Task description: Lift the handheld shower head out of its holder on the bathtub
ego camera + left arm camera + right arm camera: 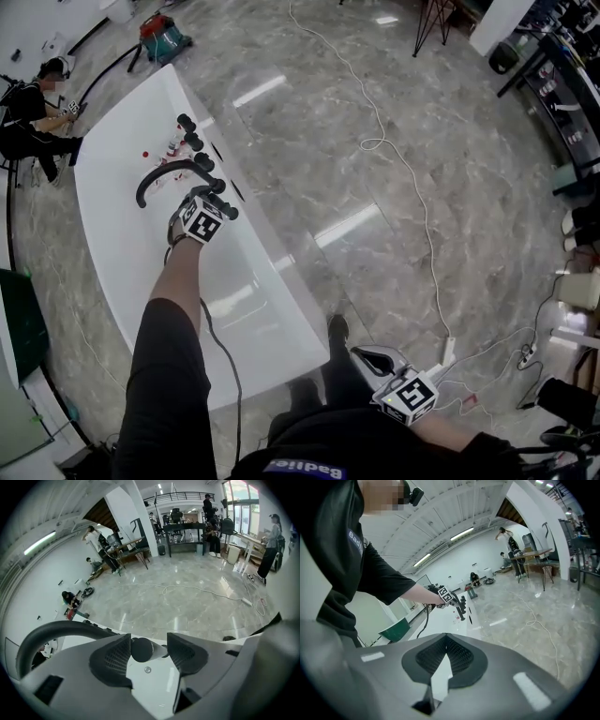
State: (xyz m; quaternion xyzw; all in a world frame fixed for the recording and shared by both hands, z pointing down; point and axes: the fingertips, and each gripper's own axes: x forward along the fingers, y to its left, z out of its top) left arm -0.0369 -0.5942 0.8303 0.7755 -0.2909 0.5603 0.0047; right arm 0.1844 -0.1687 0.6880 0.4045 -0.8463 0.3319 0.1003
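Right gripper (362, 356): low by the person's body, off the tub. Its own view shows the jaws pressed together on nothing.
Left gripper (219, 202): at the bathtub (302, 323) rim.
Shower head (142, 649): in its holder, the dark round end pinched between both pads – seen only in the left gripper view.
Curved spout (156, 177): just beyond.
Tub's far end: a seated person (33, 112) – head view only.

Glossy grey marble floor (394, 112), white cable (415, 192), white walls (33, 585)
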